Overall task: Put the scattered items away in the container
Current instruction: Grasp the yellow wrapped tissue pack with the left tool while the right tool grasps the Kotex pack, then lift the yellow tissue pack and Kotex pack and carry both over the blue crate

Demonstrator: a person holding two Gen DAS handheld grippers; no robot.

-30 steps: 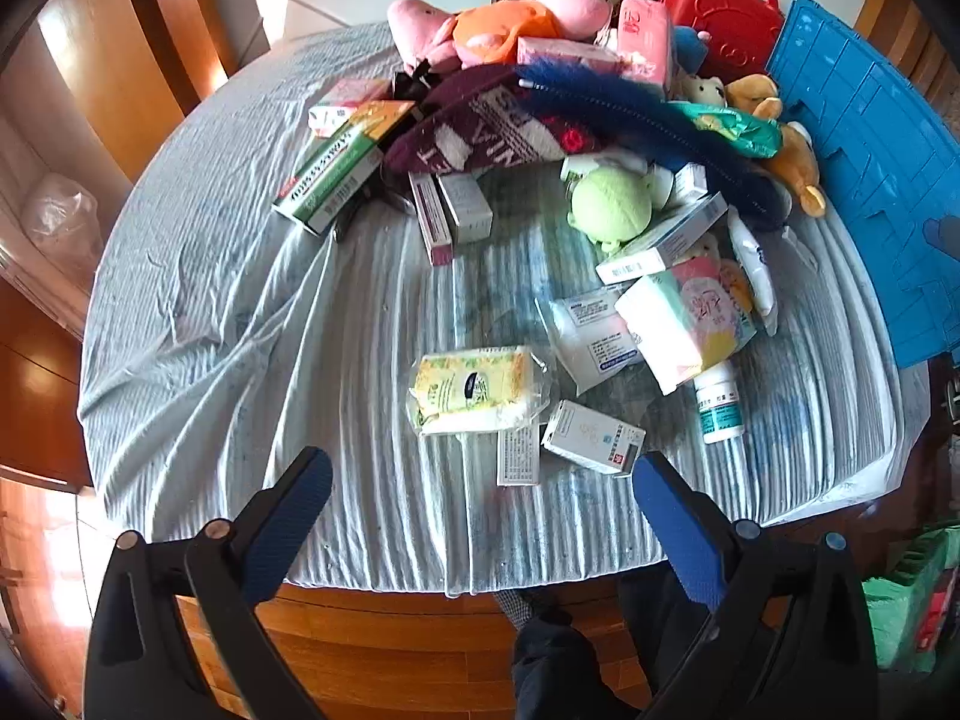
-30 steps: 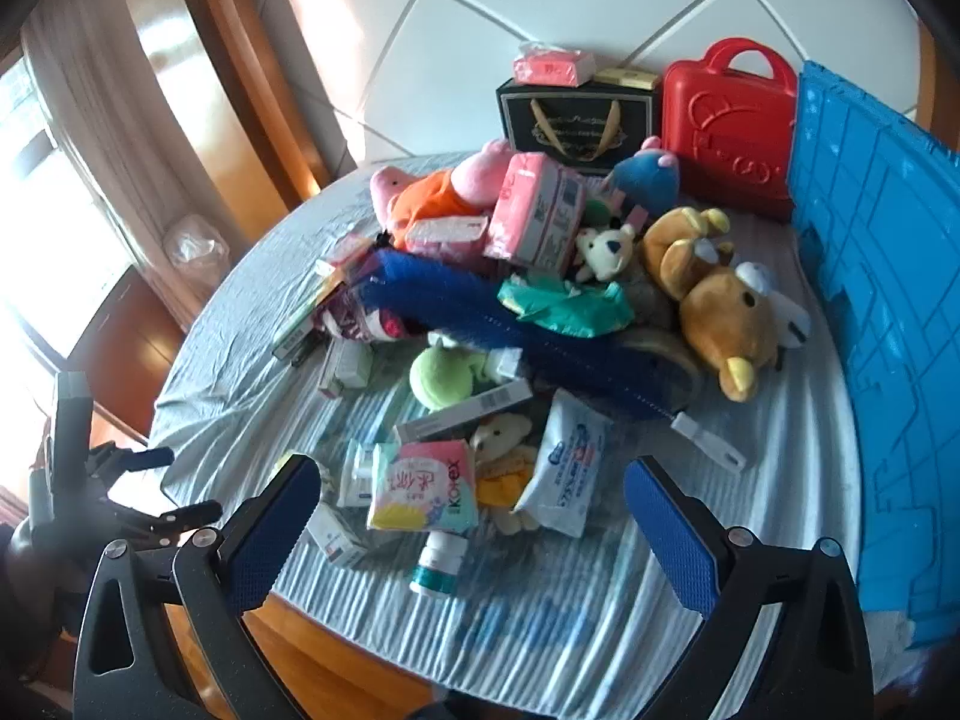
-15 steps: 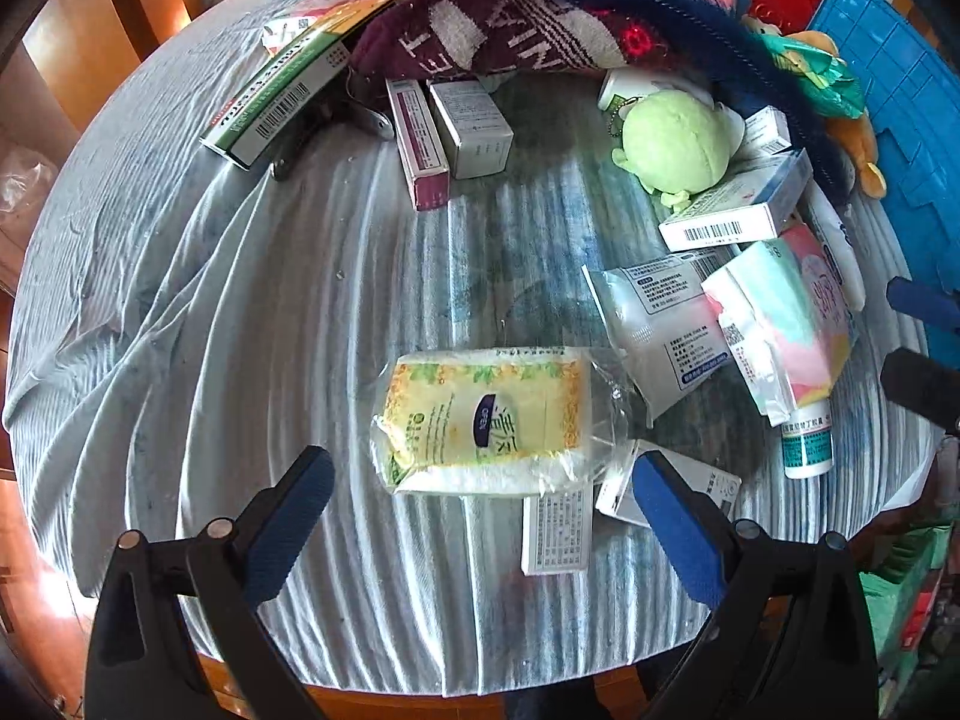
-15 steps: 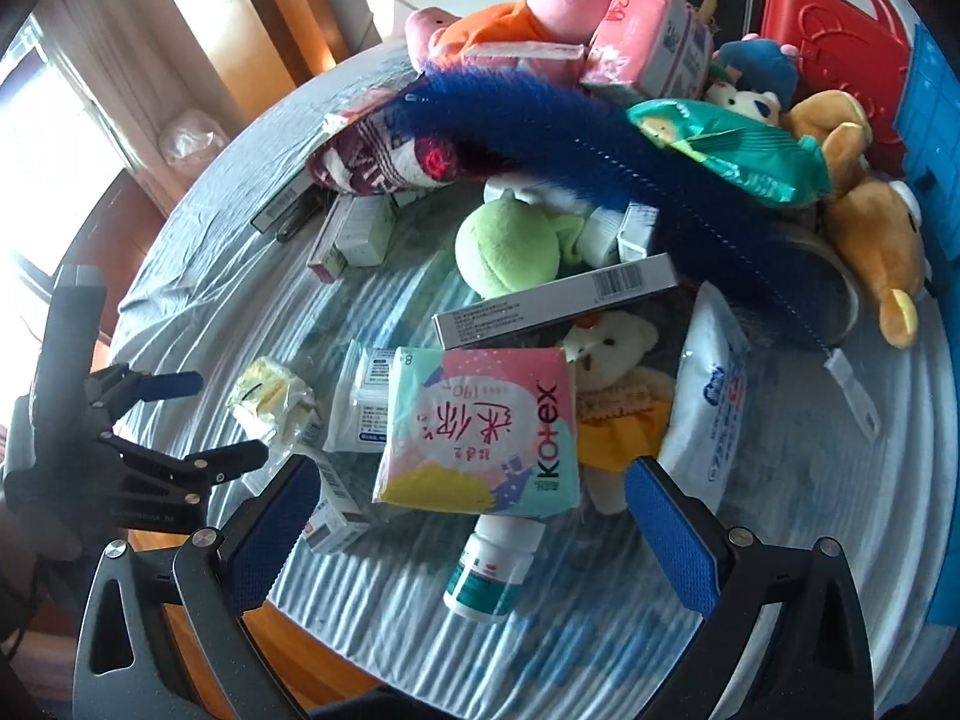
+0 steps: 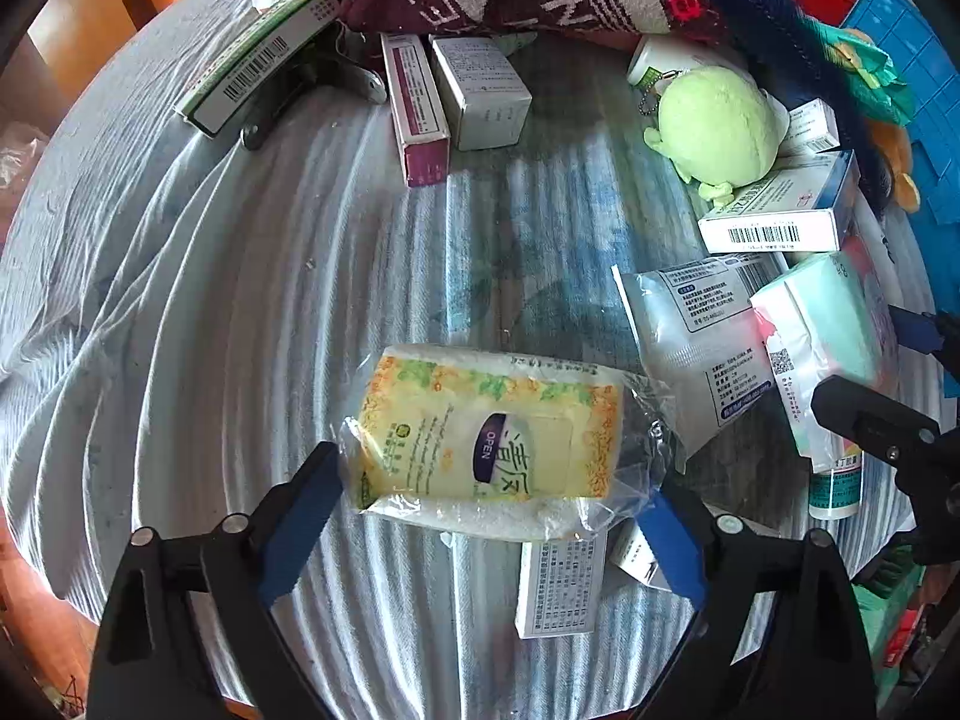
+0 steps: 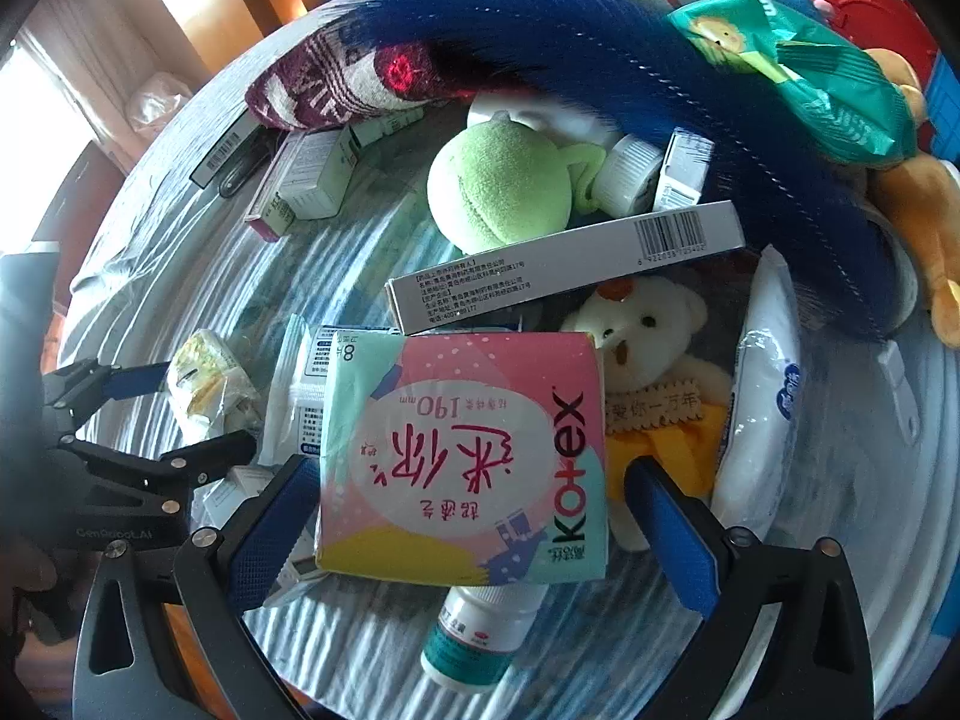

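My left gripper [image 5: 486,516] is open, its blue pads on either side of a yellow tissue pack [image 5: 489,441] in clear wrap lying on the striped cloth. My right gripper [image 6: 468,516] is open, straddling a pink and teal Kotex pad pack [image 6: 462,456]. The left gripper [image 6: 180,414] also shows at the left of the right wrist view, around the tissue pack [image 6: 207,375]. The right gripper's fingers [image 5: 870,420] show at the right edge of the left wrist view. A blue container wall [image 5: 924,66] stands at the far right.
A round table with striped cloth [image 5: 180,300] holds a pile: green plush [image 6: 504,186], white bear [image 6: 648,330], long barcode box [image 6: 564,270], blue feather duster [image 6: 630,72], medicine boxes [image 5: 456,96], white bottle [image 6: 480,630], white pouch [image 5: 696,342], small box [image 5: 561,585].
Both grippers have moved forward and down toward the table. The left one has come around the tissue pack, the right one around the Kotex pack. Both stay open.
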